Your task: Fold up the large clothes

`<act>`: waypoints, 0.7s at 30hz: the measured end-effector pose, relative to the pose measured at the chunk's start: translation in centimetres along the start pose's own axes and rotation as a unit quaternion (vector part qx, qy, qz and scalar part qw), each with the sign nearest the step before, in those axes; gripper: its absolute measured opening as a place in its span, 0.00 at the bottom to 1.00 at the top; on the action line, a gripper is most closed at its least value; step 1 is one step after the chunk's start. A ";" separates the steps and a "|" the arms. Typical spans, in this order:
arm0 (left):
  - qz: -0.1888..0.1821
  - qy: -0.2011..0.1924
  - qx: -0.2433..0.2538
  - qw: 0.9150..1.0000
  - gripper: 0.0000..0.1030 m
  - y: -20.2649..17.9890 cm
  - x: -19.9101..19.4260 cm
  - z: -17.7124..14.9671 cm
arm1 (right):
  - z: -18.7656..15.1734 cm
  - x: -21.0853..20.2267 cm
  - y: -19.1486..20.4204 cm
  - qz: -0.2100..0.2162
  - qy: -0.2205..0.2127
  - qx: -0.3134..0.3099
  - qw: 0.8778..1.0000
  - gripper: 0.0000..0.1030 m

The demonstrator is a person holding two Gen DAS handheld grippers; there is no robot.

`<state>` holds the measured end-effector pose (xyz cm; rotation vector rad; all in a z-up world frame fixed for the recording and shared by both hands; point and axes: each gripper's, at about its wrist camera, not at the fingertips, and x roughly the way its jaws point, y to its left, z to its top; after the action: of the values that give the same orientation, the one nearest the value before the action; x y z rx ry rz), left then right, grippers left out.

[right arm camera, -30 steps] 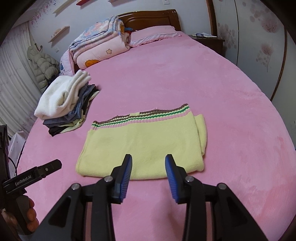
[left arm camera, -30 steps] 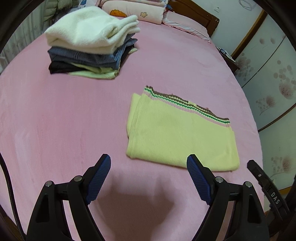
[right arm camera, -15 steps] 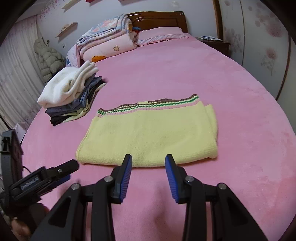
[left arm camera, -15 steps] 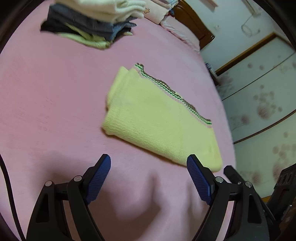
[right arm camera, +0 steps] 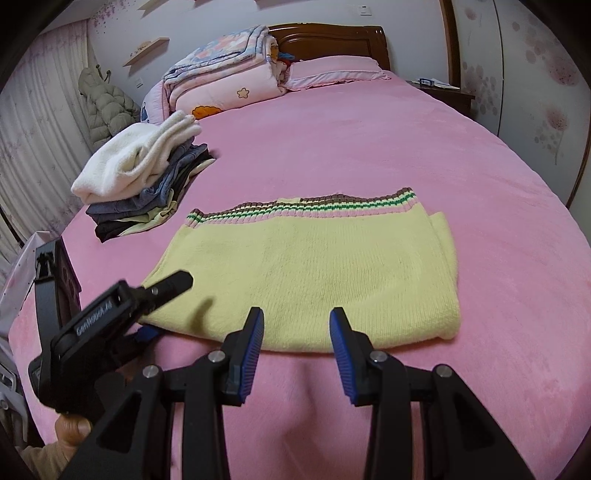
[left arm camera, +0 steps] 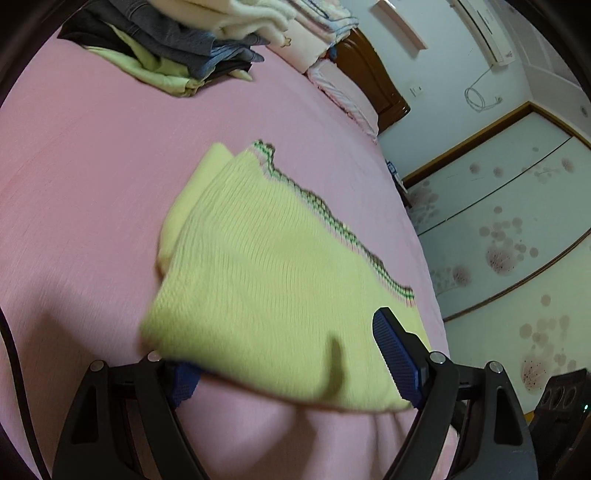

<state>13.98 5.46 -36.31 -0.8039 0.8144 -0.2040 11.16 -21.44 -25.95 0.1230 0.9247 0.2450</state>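
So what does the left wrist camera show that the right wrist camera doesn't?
Only the left wrist view shows the air conditioner and the left claw open, straddling the yellow sweater's near edge, one finger under it. Only the right wrist view shows the padded jacket, the wall shelf and the right claw open at the hem. Both show the sweater, the folded stack and the pink bed.

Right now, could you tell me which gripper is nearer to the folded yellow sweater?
Left. The left gripper straddles the yellow sweater's near corner, one finger under its edge. The right gripper hovers at the near edge, open and empty.
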 end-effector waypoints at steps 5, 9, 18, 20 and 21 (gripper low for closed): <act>-0.006 -0.013 0.003 1.000 0.81 -0.5 1.3 1.2 | 0.5 1.1 -0.1 0.003 -0.003 -0.002 1.000 0.36; 0.003 -0.026 0.002 1.000 0.45 -0.6 1.2 1.5 | 1.2 2.0 0.6 -0.016 -0.009 -0.019 1.000 0.36; 0.058 -0.050 0.090 0.993 0.12 -3.2 -0.7 1.6 | 1.1 5.2 2.5 -0.043 -0.002 -0.050 0.998 0.09; 0.063 -0.064 0.128 0.988 0.12 -4.9 -1.4 1.4 | 0.7 5.8 2.7 -0.040 0.003 -0.052 0.998 0.05; 0.062 -0.070 0.152 0.984 0.12 -6.0 -1.6 1.2 | 0.4 6.2 2.7 -0.039 0.009 -0.055 0.998 0.04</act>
<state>14.49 2.66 -30.63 -0.4722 0.6771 -0.1553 14.66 -17.22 -29.94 -0.0166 0.9308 0.2245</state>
